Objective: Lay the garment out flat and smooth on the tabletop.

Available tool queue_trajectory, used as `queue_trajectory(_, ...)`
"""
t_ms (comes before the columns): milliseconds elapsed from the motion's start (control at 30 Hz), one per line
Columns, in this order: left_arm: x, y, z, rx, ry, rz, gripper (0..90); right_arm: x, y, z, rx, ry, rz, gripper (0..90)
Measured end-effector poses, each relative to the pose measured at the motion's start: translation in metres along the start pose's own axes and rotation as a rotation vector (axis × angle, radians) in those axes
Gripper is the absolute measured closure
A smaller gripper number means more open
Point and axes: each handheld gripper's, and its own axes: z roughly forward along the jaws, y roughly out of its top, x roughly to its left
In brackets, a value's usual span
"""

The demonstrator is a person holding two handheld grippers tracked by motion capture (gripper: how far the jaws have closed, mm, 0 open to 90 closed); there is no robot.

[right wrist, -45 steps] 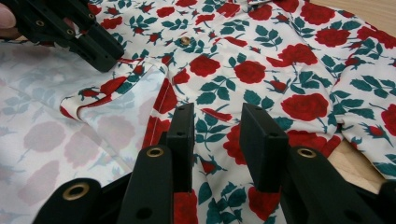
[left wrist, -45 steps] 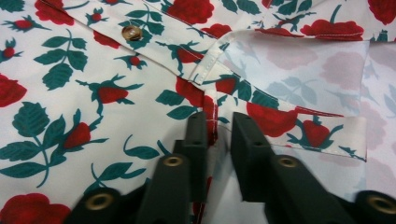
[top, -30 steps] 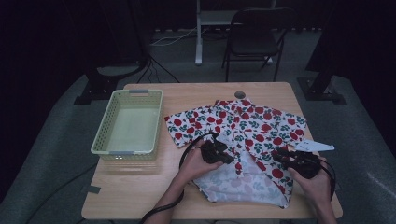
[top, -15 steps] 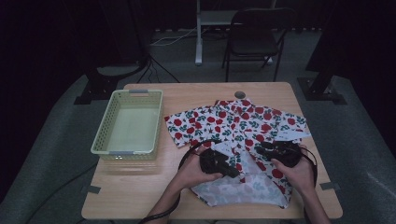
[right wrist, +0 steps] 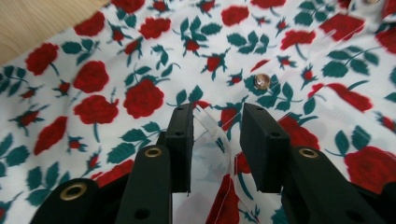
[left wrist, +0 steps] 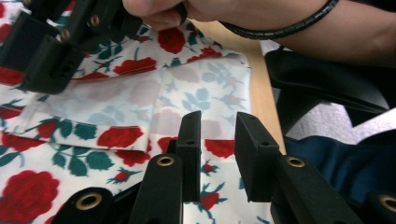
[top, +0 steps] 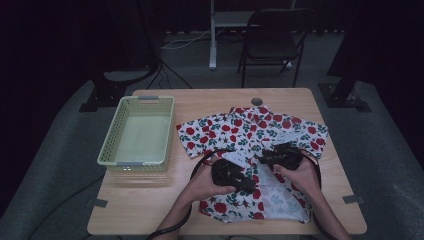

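Two grippers rest over the rose-print shirt (top: 250, 135), whose length runs away from them, collar far. The left gripper (left wrist: 217, 140) stands apart, empty, just opened; the right gripper (right wrist: 212, 140) clamps a folded edge.

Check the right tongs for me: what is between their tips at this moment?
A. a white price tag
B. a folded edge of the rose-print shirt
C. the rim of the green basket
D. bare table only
B: in the right gripper view a pale, turned-over edge of the shirt runs up between the tips of the right tongs.
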Motion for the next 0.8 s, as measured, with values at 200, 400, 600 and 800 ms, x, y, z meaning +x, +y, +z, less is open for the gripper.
queue_trajectory(200,0.007,-0.004,-0.001,-0.004,0.068,-0.035,70.8,-0.006,0.000,0.012,0.059,0.021,0.000,66.0)
queue_trajectory(400,0.016,-0.009,-0.003,0.000,0.156,-0.077,65.9,-0.007,-0.001,0.016,0.099,0.002,-0.024,86.0)
queue_trajectory(600,0.024,-0.019,-0.011,-0.017,0.259,-0.114,63.8,-0.001,-0.002,0.010,0.096,-0.017,-0.056,90.0)
queue_trajectory(800,0.033,-0.029,-0.023,-0.037,0.329,-0.165,62.7,0.008,-0.003,0.001,0.079,-0.036,-0.079,90.0)
